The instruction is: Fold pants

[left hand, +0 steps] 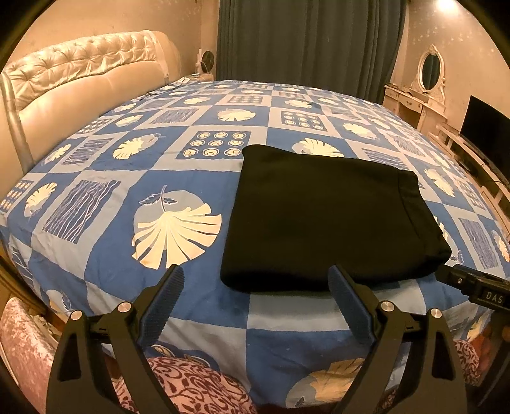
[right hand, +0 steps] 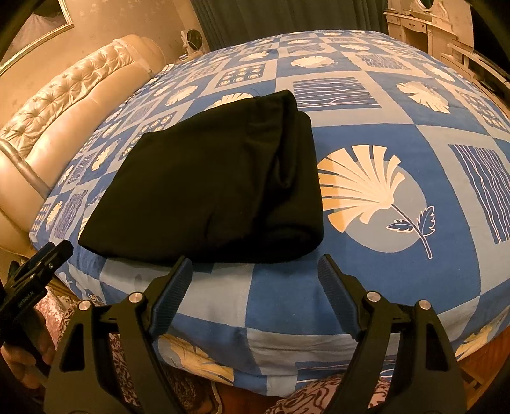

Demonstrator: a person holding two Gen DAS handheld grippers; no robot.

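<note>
warm dim amber light, ceiling lamp (left hand: pixel 446 3) glare top right; heavy fisheye bending, dark corners.

I see the bed (left hand: pixel 134 178) filling mid-frame, covered by a blue-and-white leaf-patterned sheet (right hand: pixel 398 133); folded black pants (left hand: pixel 325 219) lie flat on it, right of centre in my left view.

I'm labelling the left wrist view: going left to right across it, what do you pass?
Padded headboard → large white leaf print on the bedspread → folded black pants → mirrored dressing table → dark TV screen.
</note>
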